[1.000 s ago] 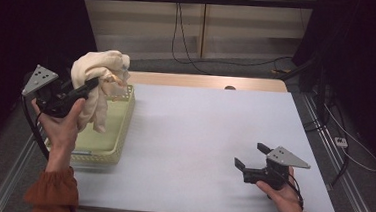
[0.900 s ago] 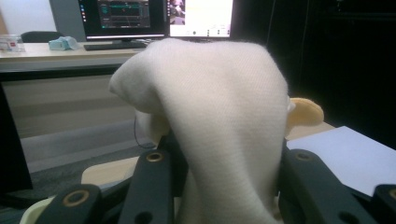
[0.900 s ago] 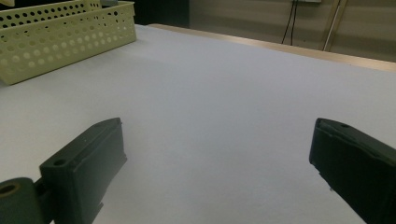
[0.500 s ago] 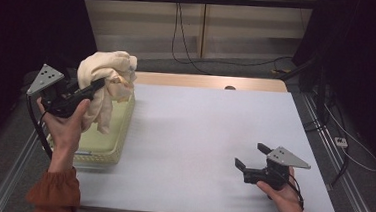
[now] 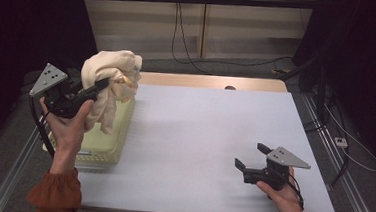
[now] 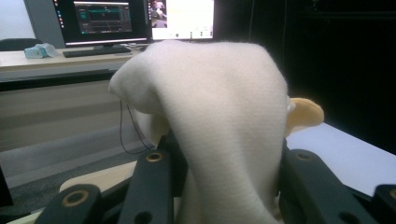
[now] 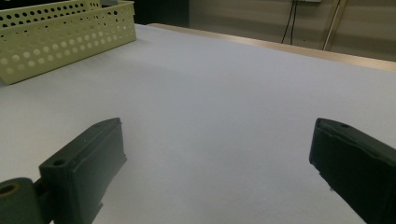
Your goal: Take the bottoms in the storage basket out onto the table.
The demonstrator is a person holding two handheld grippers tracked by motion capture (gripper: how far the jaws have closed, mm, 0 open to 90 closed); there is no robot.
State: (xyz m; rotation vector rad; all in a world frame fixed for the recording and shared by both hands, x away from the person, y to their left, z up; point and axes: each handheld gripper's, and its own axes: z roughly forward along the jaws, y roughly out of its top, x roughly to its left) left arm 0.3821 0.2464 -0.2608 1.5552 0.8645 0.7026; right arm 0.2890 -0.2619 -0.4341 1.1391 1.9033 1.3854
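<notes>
A cream cloth [image 5: 112, 75] hangs bunched in the air above a pale yellow perforated basket [image 5: 100, 152] at the table's left side. My left gripper [image 5: 102, 84] is shut on the cloth, and a person's hand holds it up over the basket. In the left gripper view the cloth [image 6: 210, 116] drapes over and between the black jaws of my left gripper [image 6: 219, 186], with a yellower bit [image 6: 304, 113] at its right edge. My right gripper [image 5: 250, 155] rests low near the table's front right, open, with nothing between its jaws [image 7: 219, 140].
The white tabletop [image 5: 204, 137] stretches between the basket and the right hand. The basket [image 7: 60, 32] stands far left in the right gripper view. A wooden strip [image 5: 212, 81] runs along the table's far edge, with cables on the floor beyond.
The left gripper and the cloth have drifted slightly to the right above the basket. The right gripper has stayed where it was.
</notes>
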